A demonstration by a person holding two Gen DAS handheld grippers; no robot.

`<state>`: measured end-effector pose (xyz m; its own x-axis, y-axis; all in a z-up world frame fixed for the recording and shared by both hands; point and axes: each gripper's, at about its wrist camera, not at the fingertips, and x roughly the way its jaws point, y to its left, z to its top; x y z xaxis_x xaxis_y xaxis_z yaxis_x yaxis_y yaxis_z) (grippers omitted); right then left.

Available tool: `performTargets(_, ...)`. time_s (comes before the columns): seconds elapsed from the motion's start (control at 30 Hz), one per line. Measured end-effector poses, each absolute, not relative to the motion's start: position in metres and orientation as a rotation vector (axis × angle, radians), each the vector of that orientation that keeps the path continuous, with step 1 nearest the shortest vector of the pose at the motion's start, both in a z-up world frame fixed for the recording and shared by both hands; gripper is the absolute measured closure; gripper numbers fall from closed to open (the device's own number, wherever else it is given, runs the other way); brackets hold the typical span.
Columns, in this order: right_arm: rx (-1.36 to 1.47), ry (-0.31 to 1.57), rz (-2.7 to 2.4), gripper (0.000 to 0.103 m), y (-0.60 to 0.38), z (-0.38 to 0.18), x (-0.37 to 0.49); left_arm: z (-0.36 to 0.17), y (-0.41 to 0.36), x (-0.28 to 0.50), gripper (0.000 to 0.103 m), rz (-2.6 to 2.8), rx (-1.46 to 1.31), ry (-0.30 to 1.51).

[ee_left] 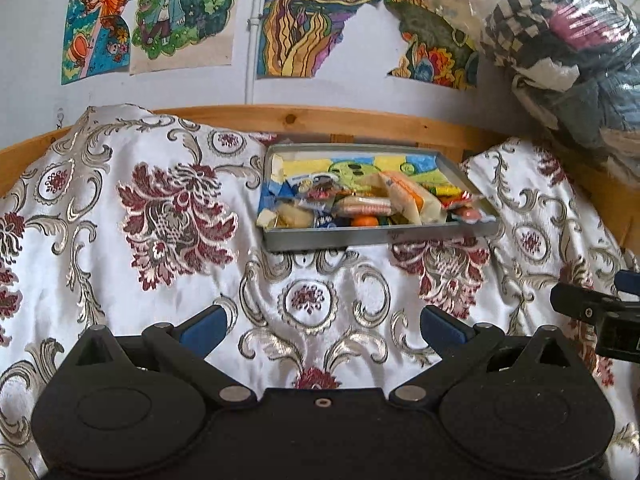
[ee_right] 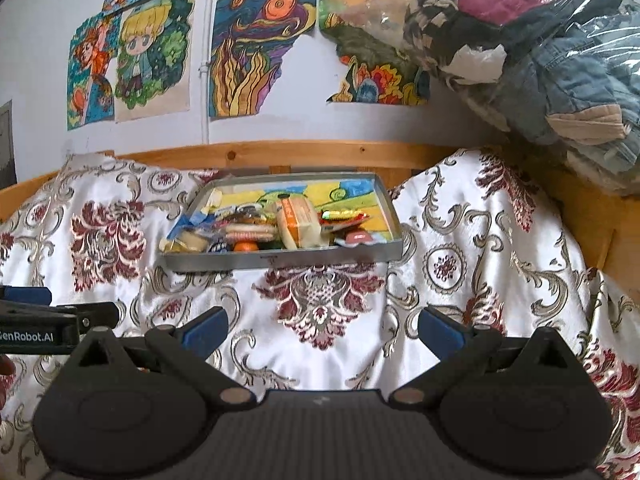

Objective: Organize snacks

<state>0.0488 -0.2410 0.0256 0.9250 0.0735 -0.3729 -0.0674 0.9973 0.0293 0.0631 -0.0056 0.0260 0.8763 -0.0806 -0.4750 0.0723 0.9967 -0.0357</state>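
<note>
Grey tray (ee_right: 288, 258) w/ piled snacks (ee_right: 264, 232), wrappers overlapping, labels unreadable

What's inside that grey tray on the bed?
The grey tray holds a heap of wrapped snacks: a biscuit pack, a yellow-orange packet and a small orange ball. A colourful drawing lines the bottom; the snacks cover its near part.

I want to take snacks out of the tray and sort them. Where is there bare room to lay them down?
The patterned bedspread lies bare between the tray's near wall and both open grippers, left and right. More bare cloth lies left and right of the tray. Inside, the snacks crowd the near half; only the far strip by the wooden rail is free.
</note>
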Motion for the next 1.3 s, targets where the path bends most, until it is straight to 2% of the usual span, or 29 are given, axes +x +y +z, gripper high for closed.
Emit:
performTargets(0.43, 0.022, 0.421, 0.07, 0.0, -0.245, 0.008, 0.057, 0.006, -0.001, 0.069, 0.001, -0.074, -0.027, 0.544)
performTargets(1.3, 0.018, 0.43, 0.074, 0.0, -0.243, 0.007, 0.056, 0.006, -0.001, 0.067, 0.001, -0.074, -0.028, 0.542)
